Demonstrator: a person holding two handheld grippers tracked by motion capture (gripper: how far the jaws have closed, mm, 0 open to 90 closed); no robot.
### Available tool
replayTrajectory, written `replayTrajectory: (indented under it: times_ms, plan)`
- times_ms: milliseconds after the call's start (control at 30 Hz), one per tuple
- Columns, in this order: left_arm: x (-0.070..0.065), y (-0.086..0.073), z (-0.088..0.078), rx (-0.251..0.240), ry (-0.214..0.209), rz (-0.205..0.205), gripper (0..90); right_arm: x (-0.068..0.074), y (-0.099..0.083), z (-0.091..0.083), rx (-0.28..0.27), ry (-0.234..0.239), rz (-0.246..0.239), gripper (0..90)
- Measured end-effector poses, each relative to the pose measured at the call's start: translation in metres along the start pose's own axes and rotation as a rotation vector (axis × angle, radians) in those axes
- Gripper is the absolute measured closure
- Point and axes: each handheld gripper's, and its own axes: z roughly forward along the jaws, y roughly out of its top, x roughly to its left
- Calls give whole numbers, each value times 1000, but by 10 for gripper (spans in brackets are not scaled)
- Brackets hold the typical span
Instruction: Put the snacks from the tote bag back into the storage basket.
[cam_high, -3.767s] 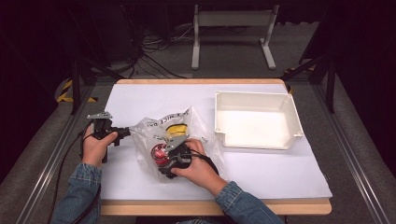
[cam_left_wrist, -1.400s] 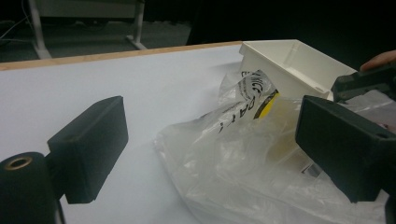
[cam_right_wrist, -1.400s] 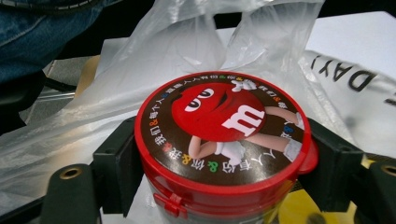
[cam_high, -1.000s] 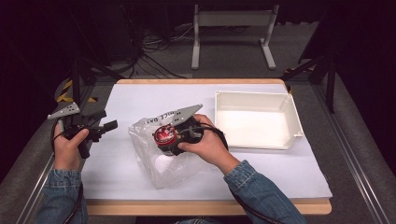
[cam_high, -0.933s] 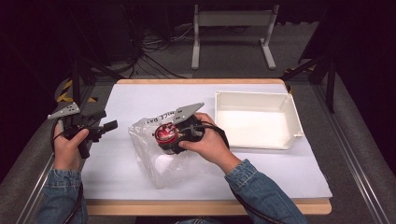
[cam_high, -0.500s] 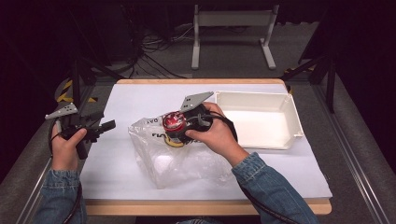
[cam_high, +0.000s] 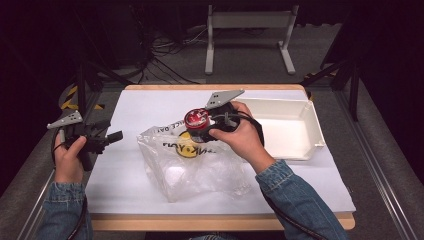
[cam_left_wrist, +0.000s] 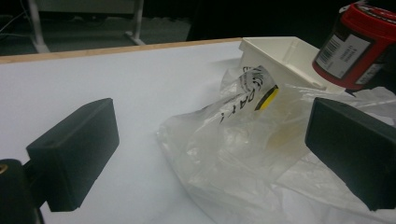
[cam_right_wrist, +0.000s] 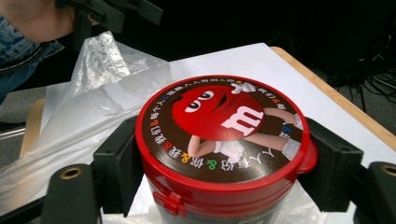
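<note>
A red-lidded candy tub (cam_high: 196, 120) (cam_right_wrist: 224, 126) with a cartoon character on its lid hangs above the table. My right gripper (cam_high: 198, 126) (cam_right_wrist: 224, 161) is shut on it, one pad on each side below the lid. A crumpled clear plastic bag (cam_high: 192, 162) (cam_left_wrist: 261, 154) with black print and a yellow mark lies under and in front of the tub. My left gripper (cam_high: 114, 136) (cam_left_wrist: 212, 154) is held at the table's left edge and points at the bag. Its jaws have just been opening further and stand wide, with nothing between the pads.
A white tray (cam_high: 312, 125) (cam_left_wrist: 280, 53) stands at the right, just past the tub. White paper (cam_high: 150, 107) covers the tabletop, whose wooden edge (cam_high: 220, 222) shows in front. Black stands and cables lie on the floor beyond the table.
My right gripper has lifted the tub out of the bag, up and toward the tray. The bag has slumped flatter. My left hand has stayed at the left edge.
</note>
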Motion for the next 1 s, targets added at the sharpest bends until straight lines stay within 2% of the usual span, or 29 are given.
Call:
replayTrajectory:
  times_ms: [133, 267, 400, 433, 500, 700, 833, 1000]
  plan:
    - [0, 0, -1, 1, 6, 9, 38, -4, 0, -5, -5, -14, 9, 246]
    - [-2, -1, -2, 11, -1, 48, 32, -13, -2, -15, -11, -42, 29, 246]
    - [-4, -1, -4, -9, -6, 83, 30, -22, -4, -22, -18, -64, 44, 246]
    - [-5, -2, -5, -12, -16, 103, 31, -24, -5, -24, -17, -72, 48, 246]
    - [-5, -2, -7, -19, -35, 117, 23, -28, -6, -28, -15, -83, 50, 246]
    - [-8, -2, -10, -40, -30, 138, 22, -41, -10, -36, -17, -114, 62, 246]
    - [-8, -2, -11, -34, -30, 161, 23, -53, -15, -41, -24, -134, 65, 247]
    - [-9, -2, -11, -29, -25, 160, 24, -67, -20, -47, -23, -160, 73, 247]
